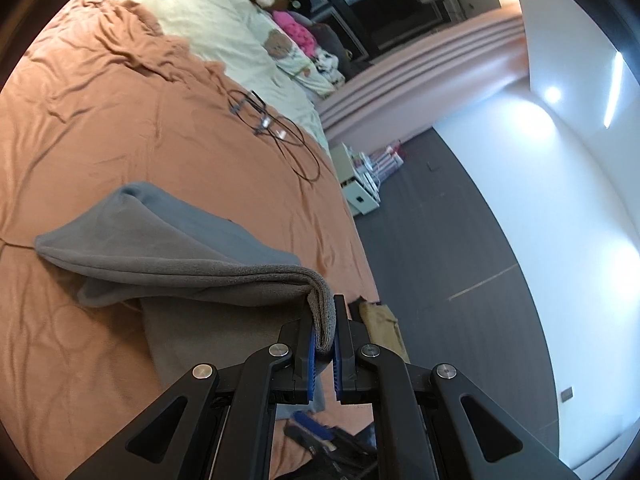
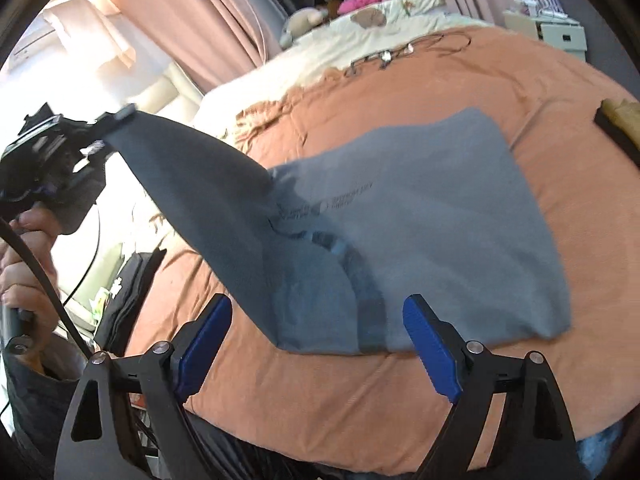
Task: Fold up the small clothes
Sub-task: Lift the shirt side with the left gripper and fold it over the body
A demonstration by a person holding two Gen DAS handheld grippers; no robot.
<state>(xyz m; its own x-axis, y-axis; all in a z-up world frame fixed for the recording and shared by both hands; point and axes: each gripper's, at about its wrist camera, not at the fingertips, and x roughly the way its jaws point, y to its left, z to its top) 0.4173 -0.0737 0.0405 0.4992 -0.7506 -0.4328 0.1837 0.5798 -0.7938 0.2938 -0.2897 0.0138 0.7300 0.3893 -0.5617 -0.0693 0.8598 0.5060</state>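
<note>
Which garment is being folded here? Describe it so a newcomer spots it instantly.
Start at the orange bedspread. On its middle lies a grey garment, one corner lifted by the left tool. Unlike the dark clothes at the bed's edge, it is light grey with small printed lettering.

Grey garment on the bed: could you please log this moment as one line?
left gripper: shut on grey garment, corner lifted | right gripper: open, empty | garment rests on orange bedsheet

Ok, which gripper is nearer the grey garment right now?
Left. The left gripper is clamped on the grey garment's edge, lifting it; the right gripper hangs open just short of it.
</note>
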